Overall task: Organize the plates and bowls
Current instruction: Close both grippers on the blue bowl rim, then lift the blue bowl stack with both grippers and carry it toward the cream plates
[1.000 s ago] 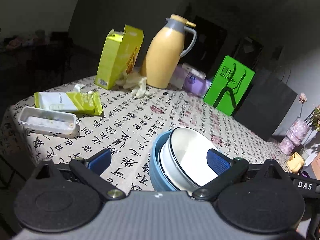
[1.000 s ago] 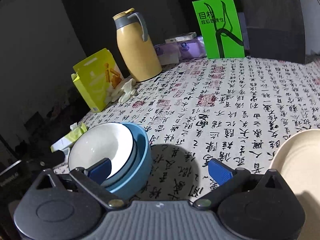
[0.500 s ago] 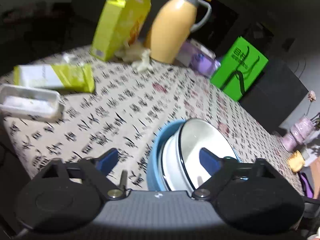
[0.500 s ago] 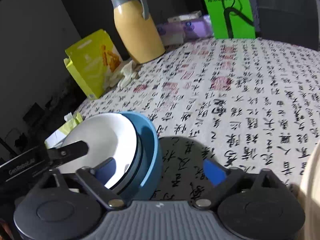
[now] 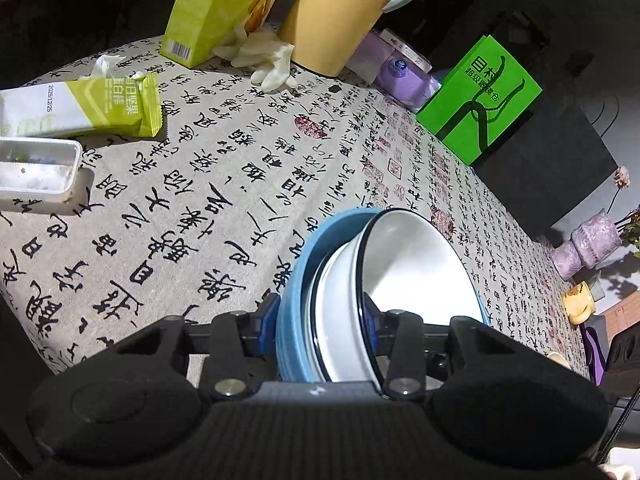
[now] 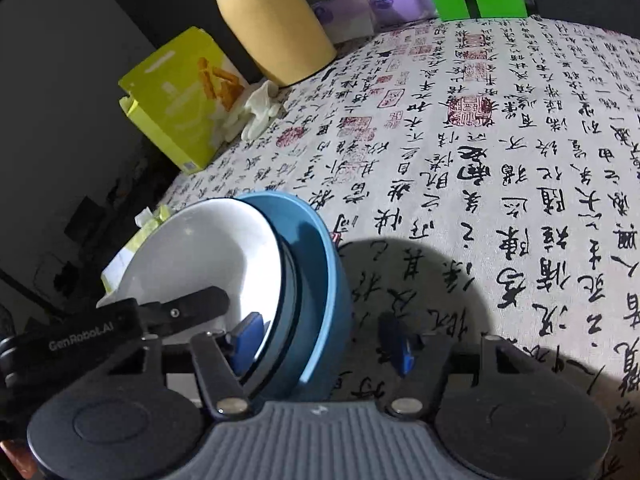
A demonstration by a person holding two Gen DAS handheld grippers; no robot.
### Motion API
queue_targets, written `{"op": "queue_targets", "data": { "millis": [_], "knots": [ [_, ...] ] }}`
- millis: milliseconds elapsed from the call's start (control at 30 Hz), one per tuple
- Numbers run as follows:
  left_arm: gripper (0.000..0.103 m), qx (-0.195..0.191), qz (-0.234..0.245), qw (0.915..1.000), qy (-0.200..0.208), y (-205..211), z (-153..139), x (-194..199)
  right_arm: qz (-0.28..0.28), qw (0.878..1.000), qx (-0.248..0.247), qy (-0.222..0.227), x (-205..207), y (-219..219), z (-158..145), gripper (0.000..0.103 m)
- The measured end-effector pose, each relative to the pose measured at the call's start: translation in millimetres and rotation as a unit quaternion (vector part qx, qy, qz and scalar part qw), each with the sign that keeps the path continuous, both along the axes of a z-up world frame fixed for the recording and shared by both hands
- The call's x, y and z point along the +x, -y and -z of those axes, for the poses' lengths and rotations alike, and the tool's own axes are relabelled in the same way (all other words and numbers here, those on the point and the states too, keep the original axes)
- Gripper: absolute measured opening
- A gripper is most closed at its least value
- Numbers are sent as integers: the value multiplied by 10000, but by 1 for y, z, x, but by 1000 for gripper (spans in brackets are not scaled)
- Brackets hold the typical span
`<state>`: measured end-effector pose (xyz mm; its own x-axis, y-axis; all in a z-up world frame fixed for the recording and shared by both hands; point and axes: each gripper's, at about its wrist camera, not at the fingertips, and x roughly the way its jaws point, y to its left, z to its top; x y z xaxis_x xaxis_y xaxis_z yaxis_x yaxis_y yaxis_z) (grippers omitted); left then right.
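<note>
Left claw [image 5: 320, 326] straddles the near-left rims of the nested bowls, jaws closing; one blue pad sits against the blue bowl [image 5: 294, 320] outside, the other inside the white bowl [image 5: 416, 272]; both look to touch, so it pinches the stack; right claw [image 6: 326, 342] also closing, left pad inside the white bowl [image 6: 200, 256], right pad clear of the blue bowl [image 6: 320, 280] wall with a gap showing, so not gripping yet; a third, darker rim sits between white and blue, hard to tell whether bowl or plate; stack sits on the near part of the table [image 5: 240, 184], lower edges cut off by the claw bodies.

Readable text: "GenRobot.AI" on the left claw's arm in the right wrist view; "2025/12/25" on the lime-and-white snack pouch [image 5: 80, 108] far left; green sign [image 5: 480, 96] has Chinese characters, too small to read with confidence; tablecloth is printed all over with black calligraphy and red seals.

Around: yellow jug [image 5: 344, 12] at the far edge, top cut off in the left view; yellow-green box [image 5: 216, 4] left of it; pale rubber glove [image 5: 268, 60] lying between and in front of them; purple tissue packs [image 5: 396, 72] right of the jug; clear plastic tray [image 5: 36, 172] at the left edge; purple vase [image 5: 588, 244] far right, off the table; nothing stands between the claws and the stack.
</note>
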<state>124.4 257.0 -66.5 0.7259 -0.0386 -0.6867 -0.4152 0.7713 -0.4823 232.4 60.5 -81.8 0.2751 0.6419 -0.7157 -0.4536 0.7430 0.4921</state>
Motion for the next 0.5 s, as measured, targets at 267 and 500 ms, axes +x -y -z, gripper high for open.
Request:
{"op": "queue_targets", "data": {
  "millis": [267, 500],
  "knots": [
    [40, 89, -10, 10000, 19, 2, -1, 2, -89, 9996, 243, -70, -1, 1, 0, 45],
    [41, 155, 36, 9999, 16, 4, -1, 3, -64, 9995, 293, -18, -4, 6, -1, 45]
  ]
}}
